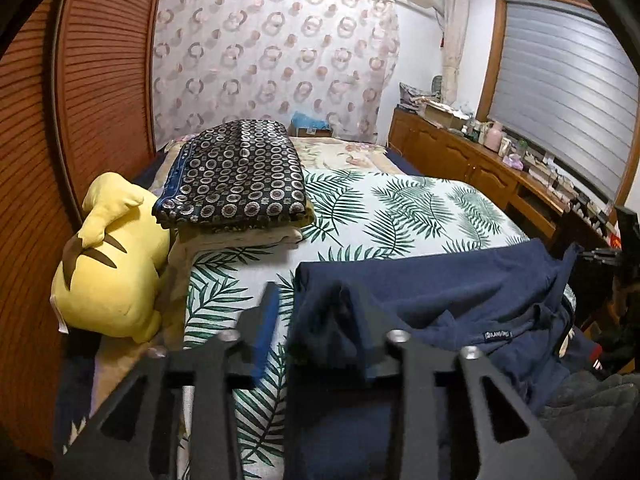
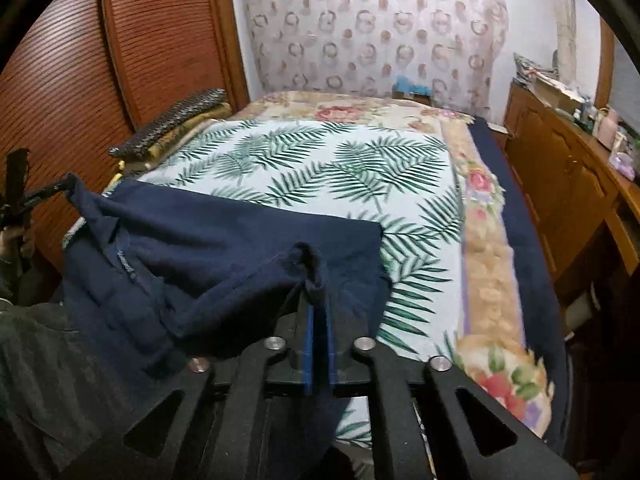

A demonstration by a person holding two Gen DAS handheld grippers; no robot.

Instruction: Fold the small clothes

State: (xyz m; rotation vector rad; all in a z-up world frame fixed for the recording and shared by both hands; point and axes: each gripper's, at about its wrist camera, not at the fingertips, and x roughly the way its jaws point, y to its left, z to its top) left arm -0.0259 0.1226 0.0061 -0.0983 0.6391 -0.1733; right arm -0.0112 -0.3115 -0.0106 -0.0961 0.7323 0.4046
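Starting at the far left, a yellow plush toy [image 1: 108, 264] lies against the wooden closet door [image 1: 100, 80], and just beside it sits a stack of folded blankets [image 1: 236, 176] topped with a dark ring-patterned one. Next along, the left gripper [image 1: 316, 300]: its left finger stands bare over the bed, its right finger is wrapped in navy cloth, and the jaws look spread wide rather than pinched. Whether it truly has hold of that fabric, I cannot tell.

Centre stage is the navy shirt [image 2: 224, 240], collar and label toward the person, far hem lying flat on the leaf-print sheet [image 2: 320, 160] of the bed. A corner is raised off the sheet.

Over to the right gripper [image 2: 318, 292], and this one is clear: jaws closed almost together, blue pads pinching a bunched fold of the shirt's edge. Beyond it runs the floral bedspread [image 2: 480, 264], then the wooden cabinet [image 2: 560, 184] along the wall.

The step in hand looks like carrying one side of the shirt across itself. To do it well, I'd judge both lifted points should travel level and together, keeping the cloth lightly taut so the crease lands straight, while the far hem remains anchored on the sheet. The left side probably wants a firmer pinch first.
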